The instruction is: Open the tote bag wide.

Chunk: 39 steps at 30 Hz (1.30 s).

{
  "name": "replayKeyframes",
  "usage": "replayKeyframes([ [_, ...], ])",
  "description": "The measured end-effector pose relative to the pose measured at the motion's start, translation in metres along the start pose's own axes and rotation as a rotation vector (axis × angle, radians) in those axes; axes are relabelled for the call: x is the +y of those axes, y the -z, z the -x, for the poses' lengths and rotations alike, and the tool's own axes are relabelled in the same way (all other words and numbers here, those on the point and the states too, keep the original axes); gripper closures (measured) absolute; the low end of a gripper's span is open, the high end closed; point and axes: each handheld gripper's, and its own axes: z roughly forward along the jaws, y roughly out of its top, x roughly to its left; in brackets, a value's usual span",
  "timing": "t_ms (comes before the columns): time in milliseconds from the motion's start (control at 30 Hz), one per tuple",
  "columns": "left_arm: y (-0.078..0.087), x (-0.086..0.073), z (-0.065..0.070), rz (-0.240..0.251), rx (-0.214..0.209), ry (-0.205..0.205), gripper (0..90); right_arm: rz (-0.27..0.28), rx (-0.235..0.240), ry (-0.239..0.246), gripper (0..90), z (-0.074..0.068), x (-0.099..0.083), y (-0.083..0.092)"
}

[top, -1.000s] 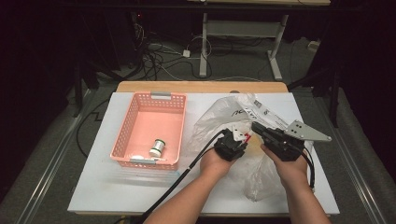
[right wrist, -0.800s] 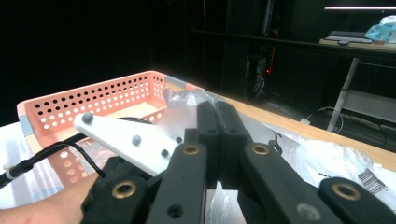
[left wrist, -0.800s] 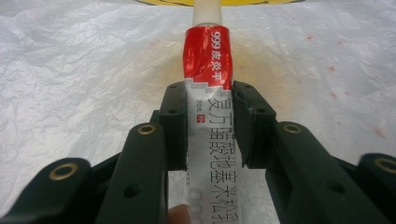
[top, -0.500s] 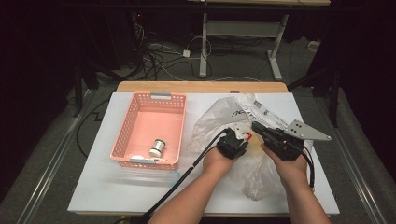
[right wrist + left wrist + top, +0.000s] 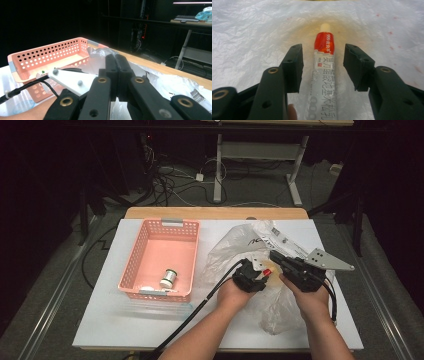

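A clear tube [image 5: 324, 62] with a red band and white cap lies on a crumpled clear plastic bag [image 5: 249, 37]. My left gripper [image 5: 323, 53] straddles it. Its jaws have just been opening, and the pads stand off both sides of the tube. In the high view the left gripper [image 5: 261, 271] sits on the bag [image 5: 235, 247] with the tube's red end [image 5: 267, 271] at its tips. My right gripper [image 5: 274, 255] faces it from the right. The right gripper [image 5: 116, 57] has its jaws pressed together, with bag film [image 5: 162, 85] gathered at the tips.
A pink perforated basket [image 5: 162, 222] stands left of the bag with a small white spool [image 5: 169, 279] inside. In the right gripper view the basket [image 5: 50, 50] is beyond the left hand. Cables trail toward the table's front edge. A wooden strip runs along the far edge.
The left gripper has edged slightly toward the right gripper over the bag. The right hand and the basket have not moved.
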Motion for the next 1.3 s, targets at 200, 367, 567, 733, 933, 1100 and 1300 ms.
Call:
replayKeyframes([
  [200,0.013,-0.006,0.004,0.018,-0.031,0.002,43.8,-0.002,0.001,0.002,90.0,0.0,-0.001,-0.001],
  [367,0.028,-0.011,0.009,0.031,-0.071,-0.001,41.2,-0.004,0.0,-0.001,90.0,-0.001,-0.001,-0.002],
  [567,0.047,-0.019,0.015,0.054,-0.108,-0.009,34.4,-0.007,0.002,0.002,90.0,-0.001,-0.001,-0.002],
  [733,0.064,-0.026,0.017,0.071,-0.128,-0.004,26.2,-0.011,0.001,0.006,90.0,-0.002,-0.002,-0.002],
  [933,0.082,-0.035,0.023,0.084,-0.153,-0.04,23.3,-0.011,-0.002,0.007,90.0,-0.002,-0.002,-0.002],
  [1100,0.097,-0.044,0.025,0.095,-0.164,-0.042,20.7,-0.014,-0.003,0.004,90.0,-0.002,-0.002,-0.001],
  [1300,0.111,-0.053,0.022,0.102,-0.157,-0.024,14.6,-0.014,-0.002,0.005,90.0,-0.003,-0.002,-0.001],
])
